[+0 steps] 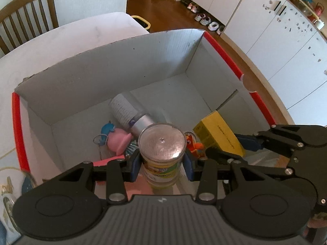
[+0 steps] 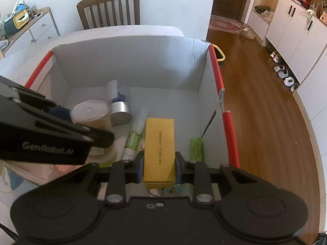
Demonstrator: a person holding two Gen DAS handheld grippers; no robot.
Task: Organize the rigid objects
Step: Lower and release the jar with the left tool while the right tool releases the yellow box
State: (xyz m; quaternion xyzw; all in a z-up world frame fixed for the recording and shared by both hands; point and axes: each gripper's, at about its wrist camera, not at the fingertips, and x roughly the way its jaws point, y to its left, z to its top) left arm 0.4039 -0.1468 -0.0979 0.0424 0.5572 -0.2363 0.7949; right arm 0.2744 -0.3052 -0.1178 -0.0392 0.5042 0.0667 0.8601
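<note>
The cardboard box [image 2: 130, 61] stands on the table [image 1: 61, 40], a chair [image 2: 110, 8] behind it. In the box, the spray can [image 2: 117, 106] lies left of the carton [image 2: 159, 143], and the battery [image 2: 196, 147] lies right.

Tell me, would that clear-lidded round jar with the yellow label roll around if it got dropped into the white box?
Probably, if it lands on its side: the clear-lidded round jar with the yellow label is a smooth cylinder, like the silver-capped spray can already lying flat in the white cardboard box. Set upright, its broad base should keep it steady. It looks rigid; the left gripper pinches it without denting.
</note>
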